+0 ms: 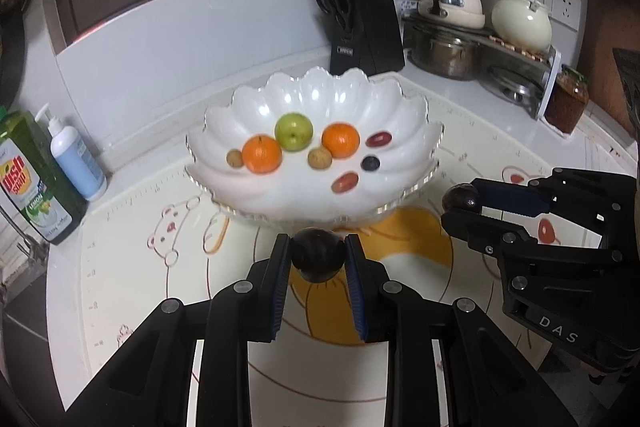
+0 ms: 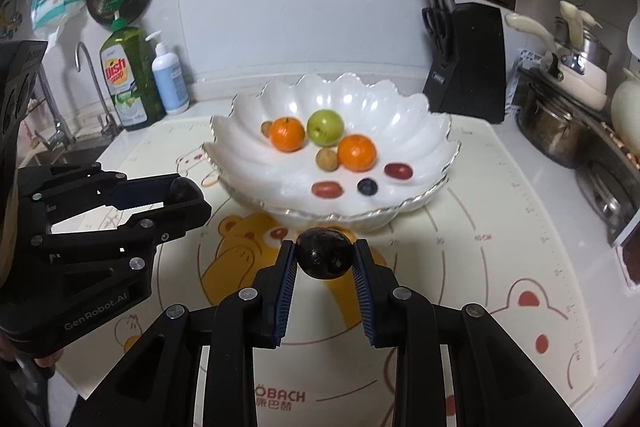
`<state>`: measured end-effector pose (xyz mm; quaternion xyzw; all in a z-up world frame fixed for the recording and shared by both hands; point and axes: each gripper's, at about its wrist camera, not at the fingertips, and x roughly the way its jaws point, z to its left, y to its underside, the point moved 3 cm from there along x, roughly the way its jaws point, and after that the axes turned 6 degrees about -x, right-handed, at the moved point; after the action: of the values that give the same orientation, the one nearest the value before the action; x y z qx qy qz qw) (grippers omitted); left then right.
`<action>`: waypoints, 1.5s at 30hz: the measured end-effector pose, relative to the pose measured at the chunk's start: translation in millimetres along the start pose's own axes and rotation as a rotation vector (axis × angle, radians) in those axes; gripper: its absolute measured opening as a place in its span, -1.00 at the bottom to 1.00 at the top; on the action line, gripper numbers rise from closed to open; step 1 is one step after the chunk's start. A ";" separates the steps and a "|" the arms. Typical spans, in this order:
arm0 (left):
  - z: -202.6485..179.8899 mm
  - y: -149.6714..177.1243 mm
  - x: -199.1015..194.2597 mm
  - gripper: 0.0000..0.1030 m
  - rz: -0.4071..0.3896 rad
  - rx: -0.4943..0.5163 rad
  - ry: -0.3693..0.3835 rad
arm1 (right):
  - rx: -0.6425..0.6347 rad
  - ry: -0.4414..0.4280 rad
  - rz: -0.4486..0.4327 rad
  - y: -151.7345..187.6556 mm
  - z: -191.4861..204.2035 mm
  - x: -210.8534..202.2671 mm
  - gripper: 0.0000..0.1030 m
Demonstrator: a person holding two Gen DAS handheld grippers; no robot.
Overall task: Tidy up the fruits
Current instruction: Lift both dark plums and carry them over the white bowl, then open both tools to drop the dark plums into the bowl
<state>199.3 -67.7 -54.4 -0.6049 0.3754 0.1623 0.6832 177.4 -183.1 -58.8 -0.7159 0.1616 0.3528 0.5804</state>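
A white scalloped bowl (image 1: pixel 224 147) (image 2: pixel 432 131) stands on the bear-print mat. It holds two oranges (image 1: pixel 262 153) (image 2: pixel 286 134), a green fruit (image 1: pixel 293 131) (image 2: pixel 325 127), two brown nuts, two red grapes (image 1: pixel 345 182) (image 2: pixel 327 189) and a blueberry (image 1: pixel 370 163) (image 2: pixel 367 186). My left gripper (image 1: pixel 318 257) (image 2: pixel 182 193) is shut on a dark round plum (image 1: pixel 318 255), lifted in front of the bowl. To its right, my right gripper (image 2: pixel 324 259) (image 1: pixel 464 201) is shut on a second dark plum (image 2: pixel 324 258) (image 1: pixel 462 198), also short of the bowl's near rim.
A black knife block (image 1: pixel 366 27) (image 2: pixel 466 67) stands behind the bowl. Pots and a kettle (image 1: pixel 520 23) fill the right counter. Dish soap (image 1: pixel 32 183) (image 2: pixel 128 79) and a white pump bottle (image 1: pixel 76 159) (image 2: pixel 170 79) stand at the left by the sink tap (image 2: pixel 90 75).
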 end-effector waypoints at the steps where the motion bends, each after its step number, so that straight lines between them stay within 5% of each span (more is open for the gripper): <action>1: 0.5 -2.3 -0.1 -0.47 -0.003 0.000 -0.002 | 0.002 0.004 -0.003 -3.4 -1.5 -0.8 -0.42; 24: 28.2 -47.7 32.1 -0.47 -0.009 -0.100 -0.039 | 0.050 0.112 -0.020 -52.5 -34.7 18.7 -0.42; 41: 43.0 -48.6 70.1 -0.45 0.057 -0.131 -0.049 | 0.053 0.067 0.075 -51.5 -37.4 67.2 -0.42; 45: 43.2 -46.9 71.7 -0.10 0.060 -0.132 -0.049 | 0.039 0.061 0.084 -49.7 -32.9 69.1 -0.41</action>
<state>292.4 -53.5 -72.8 -0.6330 0.3650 0.2216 0.6458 268.0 -188.3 -68.4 -0.7074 0.2160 0.3518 0.5737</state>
